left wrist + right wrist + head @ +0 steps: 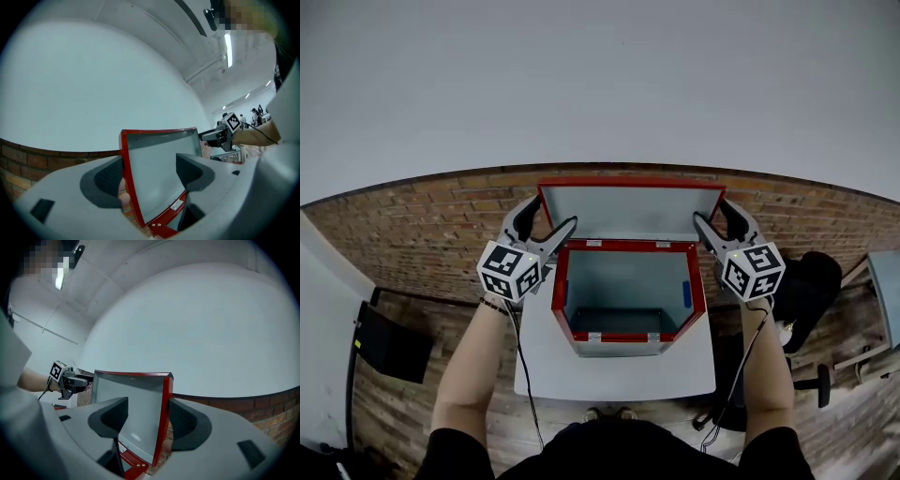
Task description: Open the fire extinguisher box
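Observation:
A red fire extinguisher box (623, 335) stands open on a small white table (609, 373), its grey inside showing nothing in it. Its lid (628, 208) is swung up and back, upright. My left gripper (551, 214) is open and straddles the lid's left edge, one finger in front and one behind. My right gripper (712, 211) is open and straddles the right edge the same way. In the left gripper view the lid (159, 168) runs between the jaws of the left gripper (149, 171), and the right gripper (225, 133) shows beyond. The right gripper view has the lid (136, 408) inside the right gripper (147, 416).
A white wall rises behind the table above a brick-patterned surface (422, 225). A black bag (811, 281) lies at the right and a black flat item (389, 347) at the left. A cable (523, 366) hangs from the left gripper past the table's edge.

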`<state>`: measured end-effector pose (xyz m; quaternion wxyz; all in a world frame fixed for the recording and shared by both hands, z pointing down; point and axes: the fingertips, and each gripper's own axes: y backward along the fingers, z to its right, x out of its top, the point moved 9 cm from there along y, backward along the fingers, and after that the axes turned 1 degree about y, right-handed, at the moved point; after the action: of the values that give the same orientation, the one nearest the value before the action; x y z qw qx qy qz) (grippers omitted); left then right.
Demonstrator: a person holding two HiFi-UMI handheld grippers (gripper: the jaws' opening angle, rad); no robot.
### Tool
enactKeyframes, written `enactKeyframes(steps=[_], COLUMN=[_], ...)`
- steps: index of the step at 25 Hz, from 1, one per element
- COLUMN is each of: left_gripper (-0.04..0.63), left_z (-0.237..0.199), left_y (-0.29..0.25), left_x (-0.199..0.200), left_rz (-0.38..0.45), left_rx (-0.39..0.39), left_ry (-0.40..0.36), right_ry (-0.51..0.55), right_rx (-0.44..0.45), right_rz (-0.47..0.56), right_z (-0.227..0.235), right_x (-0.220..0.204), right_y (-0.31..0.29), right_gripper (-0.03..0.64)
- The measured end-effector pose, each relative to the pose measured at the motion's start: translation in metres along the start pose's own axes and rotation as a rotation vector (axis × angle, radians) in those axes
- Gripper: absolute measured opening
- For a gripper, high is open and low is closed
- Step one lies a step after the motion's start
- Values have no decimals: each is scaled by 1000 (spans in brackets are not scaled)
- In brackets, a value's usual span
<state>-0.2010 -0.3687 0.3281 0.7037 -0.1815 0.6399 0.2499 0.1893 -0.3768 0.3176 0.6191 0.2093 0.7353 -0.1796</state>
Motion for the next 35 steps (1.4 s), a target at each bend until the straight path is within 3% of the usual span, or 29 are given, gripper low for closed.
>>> enactKeyframes(steps=[35], left_gripper=[403], left_z=[-32], left_y=[-53], left_x=[-10], left_rz=[-125], left_rx=[46], left_ry=[24], right_ry=[-71], right_rx=[-33], right_rz=[-51], right_z=[28], right_x=[-12], right_y=[-59], right_gripper=[285])
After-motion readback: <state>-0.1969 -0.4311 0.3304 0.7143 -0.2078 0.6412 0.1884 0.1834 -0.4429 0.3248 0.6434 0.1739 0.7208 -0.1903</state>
